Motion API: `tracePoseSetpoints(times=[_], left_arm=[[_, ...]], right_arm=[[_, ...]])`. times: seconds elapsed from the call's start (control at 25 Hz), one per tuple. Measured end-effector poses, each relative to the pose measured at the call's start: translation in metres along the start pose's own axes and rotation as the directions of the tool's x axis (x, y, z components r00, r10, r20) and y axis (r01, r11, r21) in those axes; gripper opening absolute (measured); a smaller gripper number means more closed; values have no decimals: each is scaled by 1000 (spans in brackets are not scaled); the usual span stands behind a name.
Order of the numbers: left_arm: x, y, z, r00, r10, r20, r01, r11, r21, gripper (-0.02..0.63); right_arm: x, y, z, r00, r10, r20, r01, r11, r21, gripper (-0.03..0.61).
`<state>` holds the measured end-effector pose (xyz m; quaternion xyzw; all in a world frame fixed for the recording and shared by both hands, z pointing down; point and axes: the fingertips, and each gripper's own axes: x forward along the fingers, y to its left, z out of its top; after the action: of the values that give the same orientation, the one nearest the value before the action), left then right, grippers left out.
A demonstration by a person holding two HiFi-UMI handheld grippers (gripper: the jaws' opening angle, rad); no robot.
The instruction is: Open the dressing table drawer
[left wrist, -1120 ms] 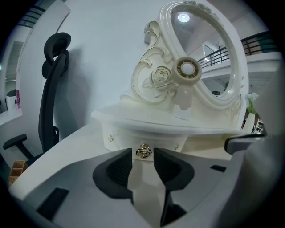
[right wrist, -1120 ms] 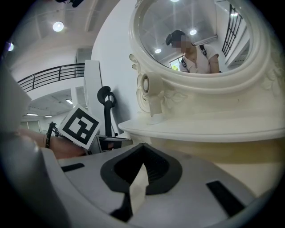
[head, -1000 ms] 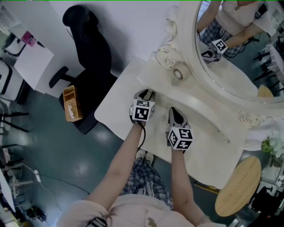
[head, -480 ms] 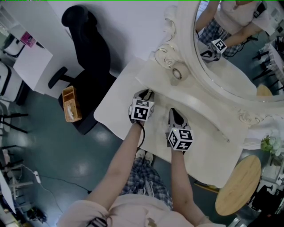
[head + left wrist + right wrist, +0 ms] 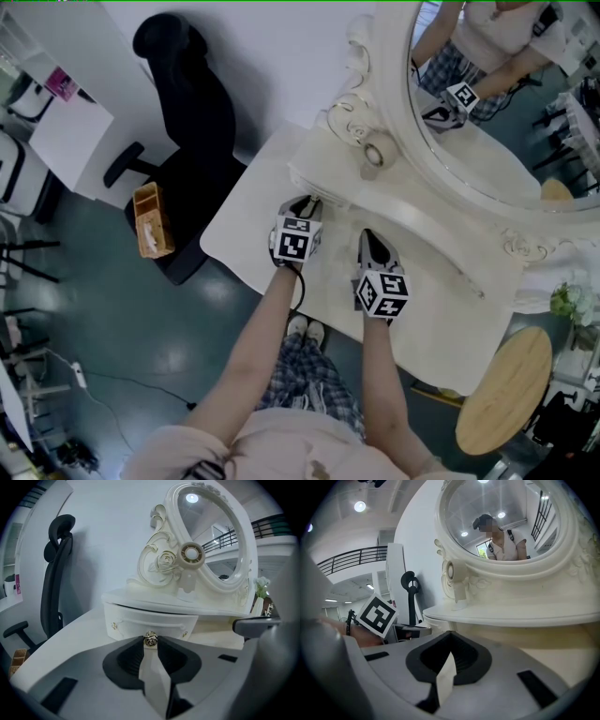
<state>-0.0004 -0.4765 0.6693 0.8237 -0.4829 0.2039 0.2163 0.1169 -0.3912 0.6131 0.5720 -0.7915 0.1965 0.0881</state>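
Observation:
The white dressing table [image 5: 262, 244] carries a low shelf with a small drawer [image 5: 150, 620] under its left end. The drawer front stands out a little from under the shelf. Its small gold knob [image 5: 150, 639] sits right at the tips of my left gripper [image 5: 150, 642], whose jaws are shut on it. In the head view the left gripper [image 5: 302, 208] points at the shelf's left end. My right gripper [image 5: 368, 238] rests beside it over the tabletop, shut with nothing between its jaws [image 5: 449, 633], aimed at the shelf front [image 5: 511, 616].
A big oval mirror [image 5: 487, 112] in an ornate white frame rises behind the shelf. A black office chair [image 5: 192, 103] stands left of the table, with a wooden box [image 5: 148, 220] on the floor. A round wooden stool [image 5: 506, 394] sits at the right.
My left gripper has drawn back slightly toward the person, and the drawer front shows a little further out. The right gripper has stayed put.

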Motion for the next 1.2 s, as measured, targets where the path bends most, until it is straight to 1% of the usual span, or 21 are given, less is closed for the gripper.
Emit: tracePoseSetpoints(times=[0.72,1.2], left_arm=[[-37,2,-26,1000,15,-4,-15,1000,-2,110],[-62,4,-39,1000,21,-1,-21,1000,-17,110]], right_arm=[[-16,10,-5,1000,-6,5,6,1000,-2,15],[-23,20,-2,1000,-1,14,1,1000,-8,15]])
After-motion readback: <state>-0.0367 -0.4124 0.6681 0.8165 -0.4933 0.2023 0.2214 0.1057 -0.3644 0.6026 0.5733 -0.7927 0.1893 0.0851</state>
